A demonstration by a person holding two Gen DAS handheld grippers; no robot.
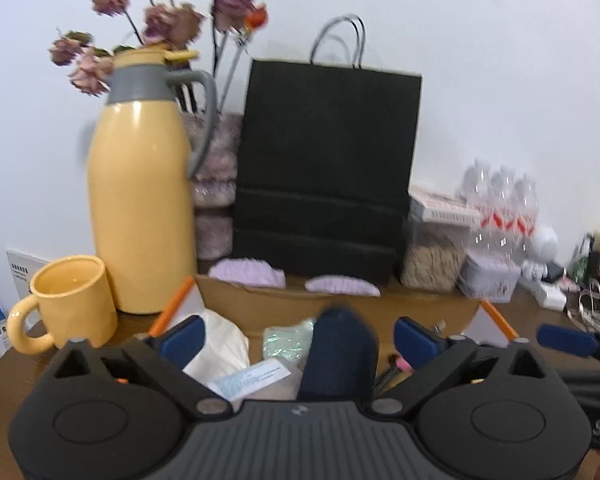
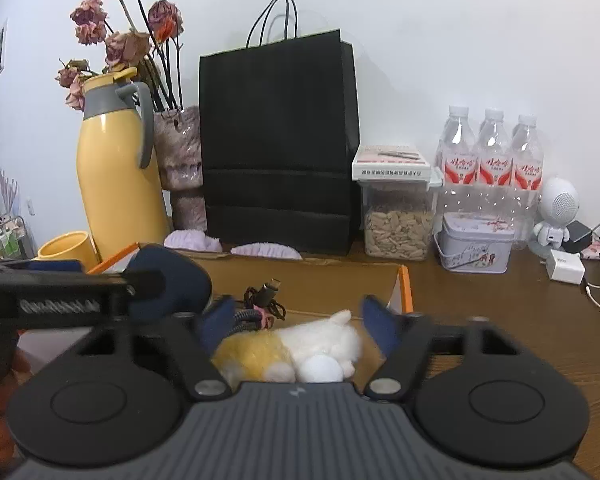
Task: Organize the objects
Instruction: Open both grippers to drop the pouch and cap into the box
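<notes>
An open cardboard box (image 1: 260, 308) with orange-edged flaps sits on the brown table right in front of me. My left gripper (image 1: 298, 338) is open over it, and a dark navy pouch (image 1: 338, 356) stands between its blue pads without touching either. A white cloth (image 1: 220, 344), a greenish packet (image 1: 288, 340) and a pale sachet (image 1: 252, 380) lie in the box. In the right wrist view my right gripper (image 2: 300, 322) is open above a white and yellow plush toy (image 2: 324, 344) lying in the box (image 2: 320, 280), beside a black cable (image 2: 264, 300). The pads do not press on the toy.
Behind the box stand a yellow jug (image 1: 140, 200), a yellow mug (image 1: 72, 300), a vase of dried flowers (image 2: 180, 168), a black paper bag (image 2: 280, 148), a jar of seeds (image 2: 396, 220), water bottles (image 2: 492, 160), a tin (image 2: 476, 244) and a white charger (image 2: 566, 266).
</notes>
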